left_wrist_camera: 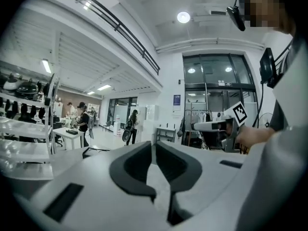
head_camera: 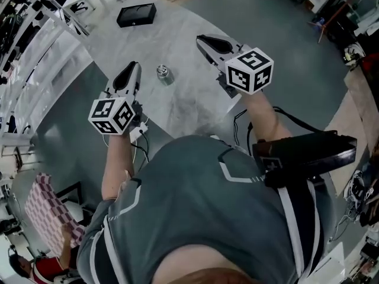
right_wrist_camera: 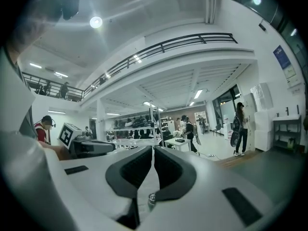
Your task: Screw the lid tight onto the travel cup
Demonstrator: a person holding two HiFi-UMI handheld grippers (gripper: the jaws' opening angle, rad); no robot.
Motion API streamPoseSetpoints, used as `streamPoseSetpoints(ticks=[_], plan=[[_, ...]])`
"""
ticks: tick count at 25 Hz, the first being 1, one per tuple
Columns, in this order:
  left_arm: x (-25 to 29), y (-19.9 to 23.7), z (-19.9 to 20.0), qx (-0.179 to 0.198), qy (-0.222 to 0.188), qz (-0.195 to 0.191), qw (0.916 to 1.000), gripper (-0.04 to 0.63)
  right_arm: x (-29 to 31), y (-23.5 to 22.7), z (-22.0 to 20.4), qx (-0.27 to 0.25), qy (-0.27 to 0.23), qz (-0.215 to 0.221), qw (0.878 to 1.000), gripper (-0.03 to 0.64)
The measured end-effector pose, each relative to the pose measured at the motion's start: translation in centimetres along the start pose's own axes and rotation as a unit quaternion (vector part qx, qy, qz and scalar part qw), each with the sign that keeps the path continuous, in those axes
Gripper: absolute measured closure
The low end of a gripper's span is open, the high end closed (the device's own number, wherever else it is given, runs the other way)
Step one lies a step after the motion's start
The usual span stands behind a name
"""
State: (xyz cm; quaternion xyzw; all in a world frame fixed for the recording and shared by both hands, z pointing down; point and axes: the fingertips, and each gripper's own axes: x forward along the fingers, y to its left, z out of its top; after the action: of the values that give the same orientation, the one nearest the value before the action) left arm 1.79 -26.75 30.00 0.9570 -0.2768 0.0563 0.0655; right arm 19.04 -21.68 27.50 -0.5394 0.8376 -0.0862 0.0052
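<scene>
Overhead, jaws closed on nothing: grey left gripper point(head_camera: 132, 68) and grey right gripper point(head_camera: 202, 39), flanking small shiny metal travel cup point(head_camera: 164, 73) on pale marbled table point(head_camera: 189, 93).

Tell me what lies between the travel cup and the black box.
Nothing: the head view shows only bare tabletop between the travel cup and the black box.
</scene>
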Motion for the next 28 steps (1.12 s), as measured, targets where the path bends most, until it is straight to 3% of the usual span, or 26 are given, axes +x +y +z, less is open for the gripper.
streamPoseSetpoints(ticks=[3, 10, 16, 28], plan=[[0.0, -0.5, 1.3, -0.007, -0.006, -0.011, 0.9999, 0.584, 0.2, 0.1, 0.7, -0.004, -0.002, 0.003, 1.000, 0.579], [0.8, -1.6, 1.6, -0.028, -0.002, -0.015, 0.9995, 0.586, 0.4, -0.8, 0.5, -0.019, 0.012, -0.004, 1.000, 0.588], [0.9, -0.6, 1.2, -0.005, 0.013, 0.009, 0.9999, 0.586, 1.2, -0.6, 0.4, -0.026, 0.014, -0.005, 1.000, 0.588], [0.4, 0.5, 1.2, -0.009, 0.008, 0.023, 0.9997, 0.586, 1.7, -0.4, 0.3, -0.025, 0.014, -0.010, 1.000, 0.589]])
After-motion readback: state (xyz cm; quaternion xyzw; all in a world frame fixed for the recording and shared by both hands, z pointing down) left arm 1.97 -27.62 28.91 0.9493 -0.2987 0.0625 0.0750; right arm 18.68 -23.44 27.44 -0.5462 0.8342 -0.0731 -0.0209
